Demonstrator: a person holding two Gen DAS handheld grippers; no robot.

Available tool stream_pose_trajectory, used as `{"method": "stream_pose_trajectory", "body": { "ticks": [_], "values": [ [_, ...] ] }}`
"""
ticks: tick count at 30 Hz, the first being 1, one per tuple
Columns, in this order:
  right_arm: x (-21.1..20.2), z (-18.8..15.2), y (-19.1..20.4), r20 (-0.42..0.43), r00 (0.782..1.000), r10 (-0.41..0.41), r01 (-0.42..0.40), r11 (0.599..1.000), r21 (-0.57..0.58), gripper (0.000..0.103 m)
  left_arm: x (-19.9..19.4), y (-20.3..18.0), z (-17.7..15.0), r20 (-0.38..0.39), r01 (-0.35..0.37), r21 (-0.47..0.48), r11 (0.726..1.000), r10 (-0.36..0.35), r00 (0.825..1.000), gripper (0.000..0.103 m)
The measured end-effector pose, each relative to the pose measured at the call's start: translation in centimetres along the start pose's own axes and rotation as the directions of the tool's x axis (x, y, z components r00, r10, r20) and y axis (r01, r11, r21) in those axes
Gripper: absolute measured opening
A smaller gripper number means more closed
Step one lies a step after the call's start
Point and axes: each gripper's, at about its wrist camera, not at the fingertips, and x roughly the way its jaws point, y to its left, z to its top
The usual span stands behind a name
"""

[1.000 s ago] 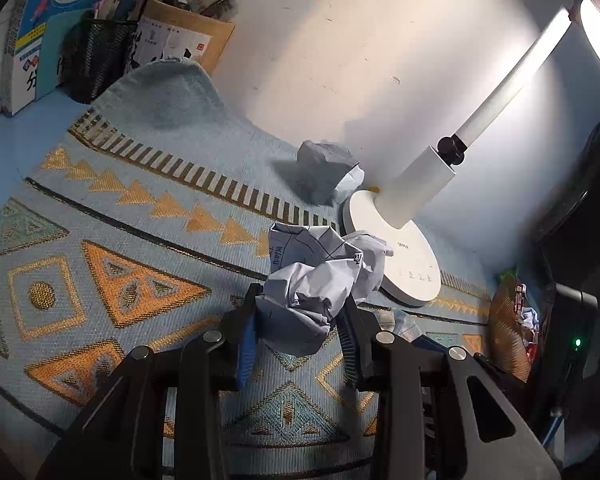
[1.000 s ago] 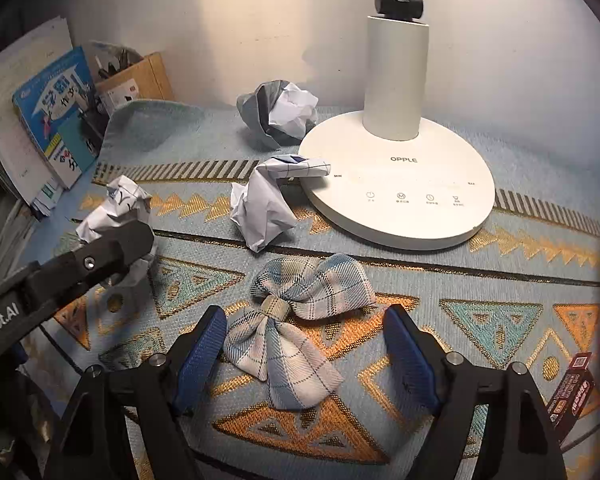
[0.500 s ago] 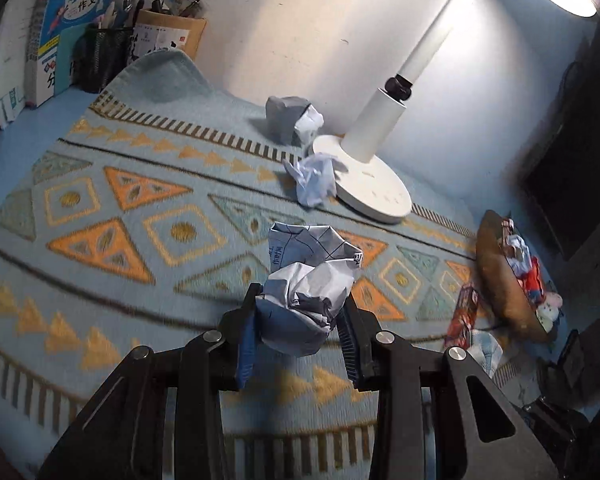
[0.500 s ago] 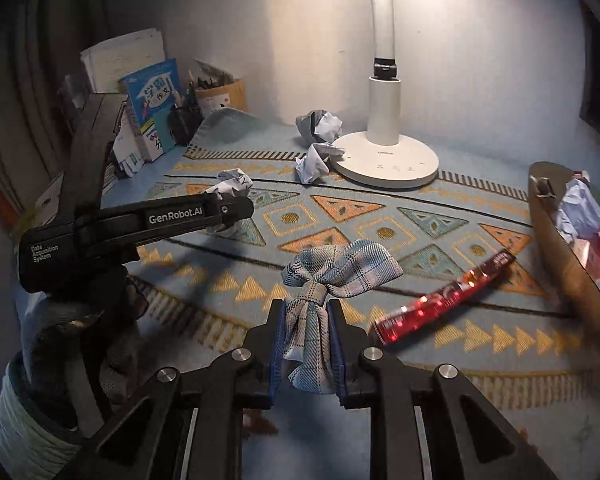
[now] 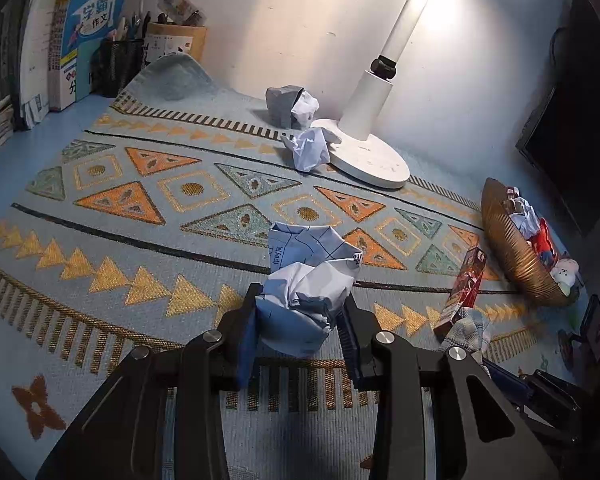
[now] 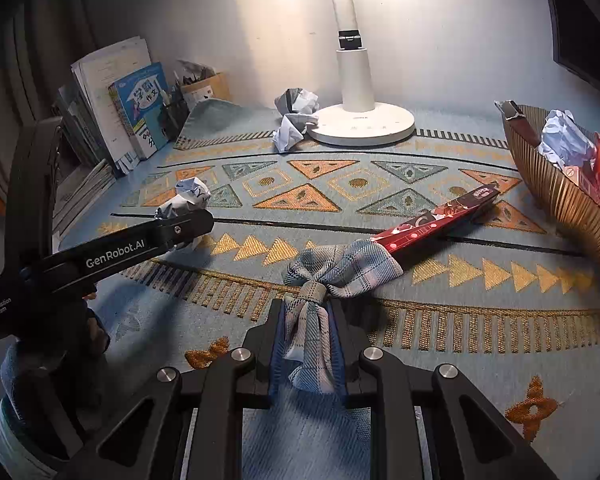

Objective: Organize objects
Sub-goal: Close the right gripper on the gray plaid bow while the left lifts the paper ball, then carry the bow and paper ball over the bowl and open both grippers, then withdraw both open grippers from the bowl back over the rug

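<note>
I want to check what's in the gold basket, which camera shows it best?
The right wrist view: the gold basket is large, its crumpled paper and red packets clear. In the left wrist view it is smaller, near the right edge.

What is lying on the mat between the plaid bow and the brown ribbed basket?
A long red box lies between the plaid bow and the brown ribbed basket in the right wrist view, its near end hidden behind the bow.

- The left claw [image 5: 300, 316] is angling downward, its pads pinching a crumpled paper ball [image 5: 306, 284].
- The right claw [image 6: 308, 344] is angling downward, clamping a plaid bow [image 6: 332, 276].
</note>
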Motion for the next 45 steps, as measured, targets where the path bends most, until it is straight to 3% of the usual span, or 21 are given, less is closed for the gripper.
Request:
{"method": "stream_pose_trajectory", "body": {
  "ticks": [3, 6, 10, 13, 16, 20, 22, 24, 27, 30, 33, 35, 37, 39, 42, 45],
  "values": [
    [-0.8, -0.1, -0.2, 0.029, 1.0, 0.007, -0.007, 1.0, 0.006, 0.02, -0.1, 0.1, 0.0, -0.002, -0.006, -0.003, 1.0, 0.006, 1.0, 0.032],
    [-1.8, 0.0, -1.3, 0.05, 0.998, 0.036, -0.038, 0.999, 0.039, 0.02, -0.2, -1.6, 0.1, -0.014, 0.003, 0.061, 0.998, -0.003, 1.0, 0.032],
    [-5.7, 1.8, -5.4, 0.118, 0.993, -0.011, -0.002, 0.994, 0.11, 0.02, -1.1, -7.0, 2.0, -0.007, 0.096, 0.149, 0.984, -0.096, 0.995, 0.032],
    [-10.5, 4.0, -9.7, 0.208, 0.973, -0.1, 0.061, 0.98, 0.189, 0.02, -1.2, -13.3, 4.2, -0.015, 0.197, 0.25, 0.948, -0.2, 0.98, 0.032],
    [-14.5, 6.0, -14.8, 0.263, 0.938, -0.226, 0.144, 0.944, 0.298, 0.02, 0.0, -19.7, 5.9, -0.053, 0.298, 0.313, 0.902, -0.297, 0.953, 0.032],
    [-16.0, 7.9, -20.8, 0.243, 0.915, -0.321, 0.203, 0.89, 0.409, 0.02, 2.7, -26.7, 6.3, -0.096, 0.357, 0.392, 0.848, -0.348, 0.932, 0.034],
    [-15.4, 8.8, -23.0, 0.224, 0.922, -0.317, 0.202, 0.884, 0.422, 0.025, 4.2, -28.9, 6.0, -0.125, 0.378, 0.415, 0.828, -0.36, 0.925, 0.044],
    [-14.2, 9.5, -24.7, 0.167, 0.936, -0.311, 0.219, 0.883, 0.415, 0.039, 5.3, -29.9, 5.8, -0.112, 0.338, 0.421, 0.842, -0.321, 0.94, 0.069],
    [-13.8, 9.1, -26.4, 0.146, 0.944, -0.295, 0.201, 0.868, 0.453, 0.039, 5.4, -28.6, 5.8, -0.113, 0.343, 0.387, 0.856, -0.325, 0.939, 0.069],
    [-14.6, 7.4, -26.3, 0.166, 0.95, -0.266, 0.164, 0.873, 0.46, 0.039, 3.5, -24.6, 6.1, -0.088, 0.326, 0.34, 0.882, -0.315, 0.945, 0.069],
    [-15.1, 6.1, -24.1, 0.176, 0.959, -0.222, 0.128, 0.894, 0.43, 0.039, 0.9, -19.5, 5.8, -0.032, 0.247, 0.3, 0.921, -0.249, 0.968, 0.072],
    [-14.9, 5.3, -21.4, 0.175, 0.971, -0.162, 0.085, 0.92, 0.383, 0.039, -0.5, -15.5, 5.2, 0.0, 0.138, 0.281, 0.95, -0.144, 0.99, 0.077],
    [-14.3, 4.6, -18.1, 0.164, 0.981, -0.105, 0.048, 0.947, 0.319, 0.052, -1.1, -11.5, 4.3, 0.025, 0.01, 0.247, 0.969, -0.016, 1.0, 0.079],
    [-13.1, 3.0, -14.7, 0.159, 0.986, -0.051, 0.005, 0.961, 0.278, 0.085, -0.9, -7.8, 3.0, 0.02, -0.108, 0.236, 0.966, 0.106, 0.994, 0.079],
    [-9.4, 0.8, -10.7, 0.097, 0.991, -0.091, 0.064, 0.967, 0.247, 0.089, 0.1, -3.1, 0.8, -0.033, -0.165, 0.205, 0.965, 0.175, 0.984, 0.079],
    [-5.5, 0.0, -9.0, 0.037, 0.988, -0.151, 0.141, 0.968, 0.209, 0.089, 0.6, -0.1, -0.4, -0.075, -0.13, 0.122, 0.984, 0.139, 0.987, 0.079]
  ]
}}
